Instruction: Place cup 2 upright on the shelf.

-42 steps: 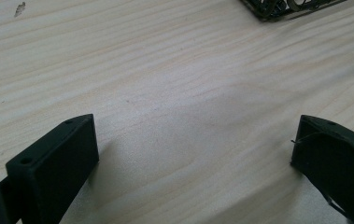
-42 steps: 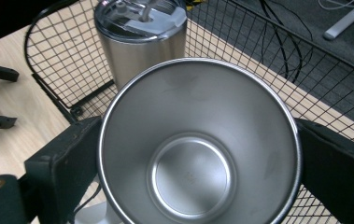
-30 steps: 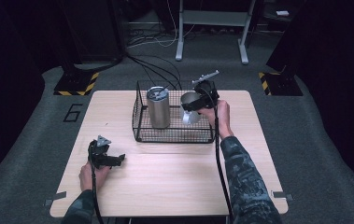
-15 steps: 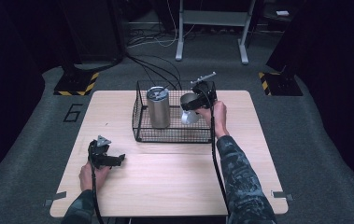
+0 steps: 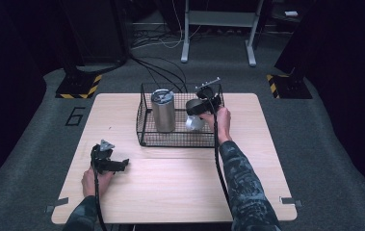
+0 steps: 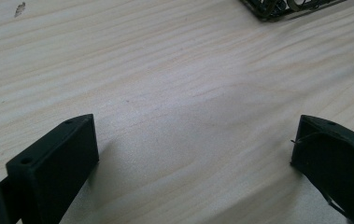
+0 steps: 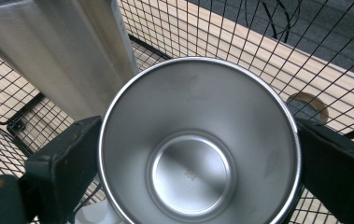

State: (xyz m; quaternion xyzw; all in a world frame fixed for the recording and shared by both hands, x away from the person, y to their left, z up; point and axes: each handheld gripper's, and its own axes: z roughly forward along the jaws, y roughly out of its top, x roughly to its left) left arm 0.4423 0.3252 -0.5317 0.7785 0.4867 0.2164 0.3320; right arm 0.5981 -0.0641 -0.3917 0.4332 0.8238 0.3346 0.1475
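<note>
Standing upright in the left part of the wire basket (image 5: 144,126) is a tall steel tumbler (image 5: 163,110), seen close beside the cup in the right tool's view, with the basket's mesh walls all around. The basket is placed at the far middle of the wooden desk (image 5: 180,183), and cables are seen on the floor behind it.

The steel cup (image 7: 198,140) is clamped by the right tool (image 5: 200,107), its two jaws pressed against opposite sides of the rim, opened just to the cup's width. The cup is held inside the right part of the basket, its open mouth turned toward the tool's camera; whether its base touches the basket floor cannot be told. A small white object is glimpsed below it.

The left tool (image 5: 107,162) is rested on the desk near the front left corner, well apart from the basket, with its jaws spread wide and nothing between them.

Compared with the earlier frames, little is changed: the cup is still gripped in the same place, and the left tool has stayed put.
</note>
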